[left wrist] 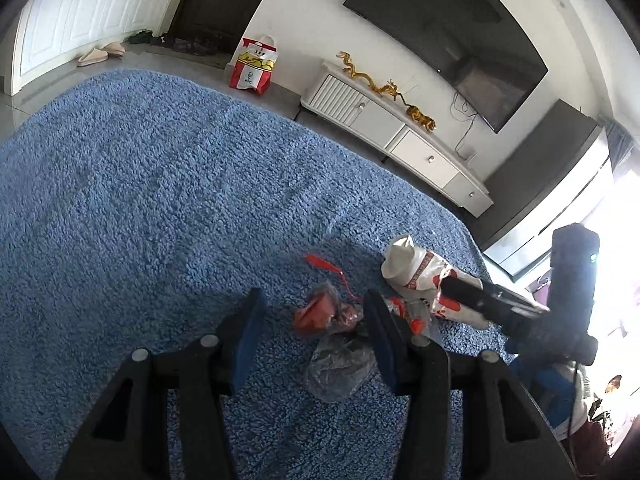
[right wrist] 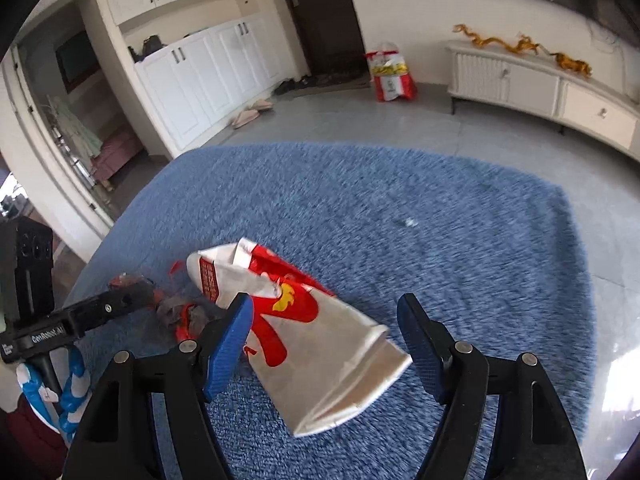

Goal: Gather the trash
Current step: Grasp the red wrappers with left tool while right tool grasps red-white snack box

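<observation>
Trash lies on a blue shaggy rug (left wrist: 140,200). A crumpled red wrapper (left wrist: 316,312) and a clear plastic bag (left wrist: 340,364) lie between the fingers of my open left gripper (left wrist: 316,324). A thin red strip (left wrist: 324,266) lies just beyond. A white and red paper bag (right wrist: 304,332) lies on its side on the rug (right wrist: 440,220), and my open right gripper (right wrist: 326,328) hovers over it with a finger on each side. The same bag shows in the left wrist view (left wrist: 416,272), with the right gripper (left wrist: 452,286) above it. The left gripper appears at the left of the right wrist view (right wrist: 132,300).
A red and white KFC bag (left wrist: 254,66) stands on the grey floor by the wall, also in the right wrist view (right wrist: 390,72). A white TV cabinet (left wrist: 396,128) with gold dragon figures runs along the wall under a TV (left wrist: 452,32). Slippers (left wrist: 100,54) lie by white cupboards.
</observation>
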A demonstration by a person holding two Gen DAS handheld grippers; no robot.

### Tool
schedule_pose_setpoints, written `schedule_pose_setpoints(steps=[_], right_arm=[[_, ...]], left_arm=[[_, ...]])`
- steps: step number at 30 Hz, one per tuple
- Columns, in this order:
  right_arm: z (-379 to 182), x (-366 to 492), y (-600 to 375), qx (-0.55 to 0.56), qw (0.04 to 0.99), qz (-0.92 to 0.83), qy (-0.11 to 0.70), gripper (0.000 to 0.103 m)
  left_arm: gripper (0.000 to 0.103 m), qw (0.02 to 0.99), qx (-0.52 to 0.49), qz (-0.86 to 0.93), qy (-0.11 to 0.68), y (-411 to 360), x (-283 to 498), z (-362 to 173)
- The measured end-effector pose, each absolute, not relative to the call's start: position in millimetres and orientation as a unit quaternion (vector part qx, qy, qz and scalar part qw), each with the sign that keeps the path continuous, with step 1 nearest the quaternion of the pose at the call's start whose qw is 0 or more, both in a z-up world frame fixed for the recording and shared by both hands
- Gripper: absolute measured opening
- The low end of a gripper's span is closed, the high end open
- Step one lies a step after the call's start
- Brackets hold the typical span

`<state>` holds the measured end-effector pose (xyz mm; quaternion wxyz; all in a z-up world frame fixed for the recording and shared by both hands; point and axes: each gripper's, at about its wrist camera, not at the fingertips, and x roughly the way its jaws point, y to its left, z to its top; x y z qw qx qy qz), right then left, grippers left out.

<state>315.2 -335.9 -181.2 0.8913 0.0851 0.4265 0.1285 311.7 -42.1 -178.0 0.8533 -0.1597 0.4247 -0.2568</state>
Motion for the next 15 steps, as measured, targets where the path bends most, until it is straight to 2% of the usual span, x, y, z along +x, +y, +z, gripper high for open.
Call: schedule_pose_setpoints(steps=[2, 4, 9, 13, 15], right_arm=[[-182.6, 312.8, -333.2, 0.077, 0.893, 0.132, 0.423, 0.070], [-181.8, 309.0, -331.6, 0.080, 0.892, 0.143, 0.421, 0.053], [-180.6, 294.8, -332.8, 0.089, 0.894, 0.151, 0.412, 0.037], [-180.7, 279.6, -332.2, 0.121, 0.890, 0.163, 0.409, 0.025], [-182.1, 274.6, -326.6, 0.126, 0.887, 0.166, 0.413, 0.025]], left_arm=[[0.046, 0.855, -0.158, -0.254, 0.424, -42.2, 310.1, -177.7], [0.033, 0.856, -0.155, -0.250, 0.425, -43.0, 310.7, -177.5], [0.017, 0.858, -0.145, -0.252, 0.424, -46.2, 307.3, -176.6], [0.014, 0.865, -0.124, -0.245, 0.420, -55.0, 306.2, -172.9], [0.013, 0.871, -0.107, -0.234, 0.419, -62.3, 306.9, -170.2]])
